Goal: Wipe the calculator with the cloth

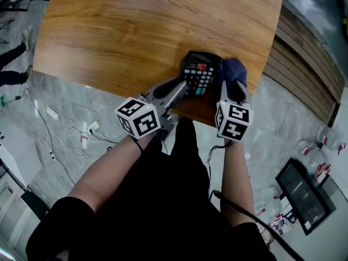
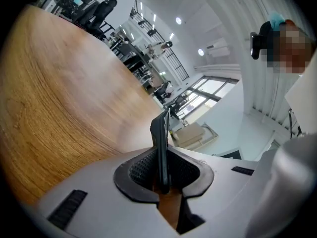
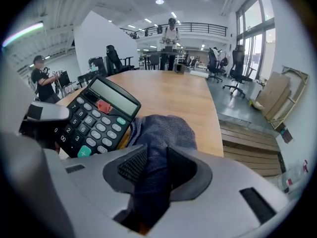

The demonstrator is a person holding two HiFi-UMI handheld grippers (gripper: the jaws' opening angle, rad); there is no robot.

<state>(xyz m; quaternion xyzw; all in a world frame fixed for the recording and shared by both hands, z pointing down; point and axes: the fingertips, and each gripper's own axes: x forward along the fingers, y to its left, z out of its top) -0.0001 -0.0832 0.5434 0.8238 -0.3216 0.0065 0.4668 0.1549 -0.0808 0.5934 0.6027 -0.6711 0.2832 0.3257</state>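
Observation:
A black calculator (image 1: 198,72) with a red and a green key lies near the wooden table's (image 1: 136,31) front right corner. My left gripper (image 1: 184,89) is shut on its near left edge; in the left gripper view the calculator (image 2: 161,138) stands edge-on, pinched between the pads, inside the left gripper (image 2: 162,170). A dark blue cloth (image 1: 235,71) sits just right of the calculator, bunched in my right gripper (image 1: 232,90). In the right gripper view the cloth (image 3: 163,130) fills the right gripper (image 3: 153,170), beside the calculator (image 3: 99,118).
The table's front edge runs just under both grippers, with its right edge close to the cloth. Below are a grey floor with white cables (image 1: 65,129), a dark screen (image 1: 304,194) and wooden slats (image 1: 304,75). Two people (image 3: 171,33) stand far off past the table.

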